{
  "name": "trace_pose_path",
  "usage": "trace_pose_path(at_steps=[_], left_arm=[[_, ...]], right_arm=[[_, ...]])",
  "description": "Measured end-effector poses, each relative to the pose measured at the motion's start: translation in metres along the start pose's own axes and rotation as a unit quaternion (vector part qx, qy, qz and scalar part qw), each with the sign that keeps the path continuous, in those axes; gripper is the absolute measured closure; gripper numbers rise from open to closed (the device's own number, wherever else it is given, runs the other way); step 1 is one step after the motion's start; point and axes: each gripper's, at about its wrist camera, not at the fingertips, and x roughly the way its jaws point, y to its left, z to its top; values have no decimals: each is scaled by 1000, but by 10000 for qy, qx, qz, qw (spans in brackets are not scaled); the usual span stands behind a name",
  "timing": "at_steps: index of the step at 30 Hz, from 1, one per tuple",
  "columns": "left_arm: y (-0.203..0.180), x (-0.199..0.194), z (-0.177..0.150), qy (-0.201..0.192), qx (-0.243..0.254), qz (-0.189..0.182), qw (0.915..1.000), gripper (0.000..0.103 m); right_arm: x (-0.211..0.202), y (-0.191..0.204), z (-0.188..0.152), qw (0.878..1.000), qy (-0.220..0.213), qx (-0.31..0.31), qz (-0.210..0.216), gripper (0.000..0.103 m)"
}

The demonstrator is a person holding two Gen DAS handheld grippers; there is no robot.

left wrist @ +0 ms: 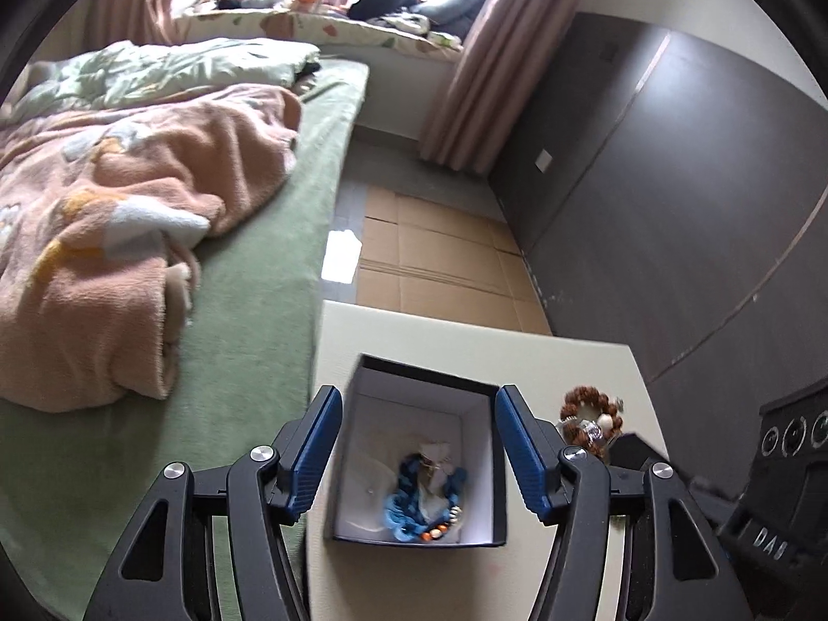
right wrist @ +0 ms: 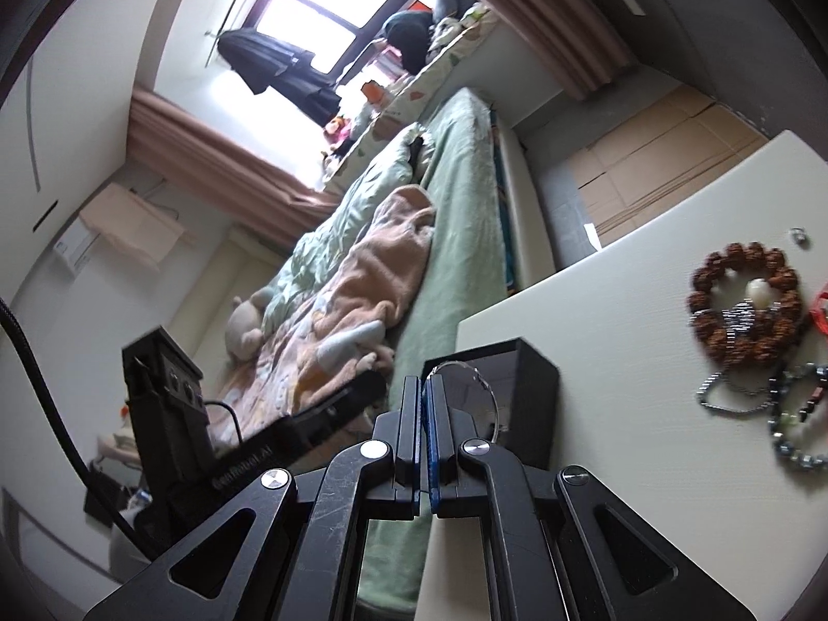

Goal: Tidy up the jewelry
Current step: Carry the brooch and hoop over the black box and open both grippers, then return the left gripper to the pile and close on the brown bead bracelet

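Note:
A dark open jewelry box with a white lining stands on the cream table. A blue beaded piece lies inside it. My left gripper is open, its jaws either side of the box. A brown bead bracelet lies right of the box. In the right wrist view my right gripper is shut on a thin silver bangle, held over the box. The brown bracelet and several beaded bracelets lie on the table to the right.
A bed with a green sheet and a pink blanket lies left of the table. Flattened cardboard covers the floor beyond. A dark wall runs on the right. The left gripper's body shows at left.

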Motion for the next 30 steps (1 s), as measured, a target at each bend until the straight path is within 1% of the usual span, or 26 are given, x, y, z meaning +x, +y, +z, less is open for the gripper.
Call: trace_pose_path(at_steps=[4, 8, 10, 11, 13, 14, 15, 16, 17, 20, 30], left_arm=[[13, -8, 5, -82, -224, -18, 9997, 40], [19, -16, 7, -221, -261, 16, 9994, 40], [21, -16, 7, -229, -296, 24, 9993, 40], [22, -16, 8, -223, -310, 20, 9993, 40], [24, -16, 8, -210, -332, 24, 9992, 40], [24, -16, 7, -211, -335, 29, 9992, 40], [25, -16, 8, -211, -332, 37, 9992, 40], [24, -16, 8, -211, -327, 39, 9992, 40], [24, -16, 8, -212, -322, 34, 9993, 40], [21, -15, 7, -212, -279, 27, 9994, 40], [2, -5, 2, -71, -120, -87, 9999, 40]], right_arm=[[16, 10, -4, 9998, 125, -136, 67, 99], [34, 17, -5, 9991, 301, -64, 291, 99], [42, 22, -6, 9992, 317, -159, 196, 99], [46, 23, -7, 9992, 344, -206, 29, 99], [54, 19, -7, 9984, 548, -134, -85, 88], [56, 17, -8, 9978, 645, -83, -115, 69], [54, 14, -8, 9979, 618, -59, -192, 52], [50, 12, -8, 9982, 530, -69, -255, 49], [45, 11, -8, 9986, 431, -95, -301, 49], [35, 5, -5, 9987, 411, -10, -290, 49], [0, -15, 3, 9980, 186, 213, -570, 49]])
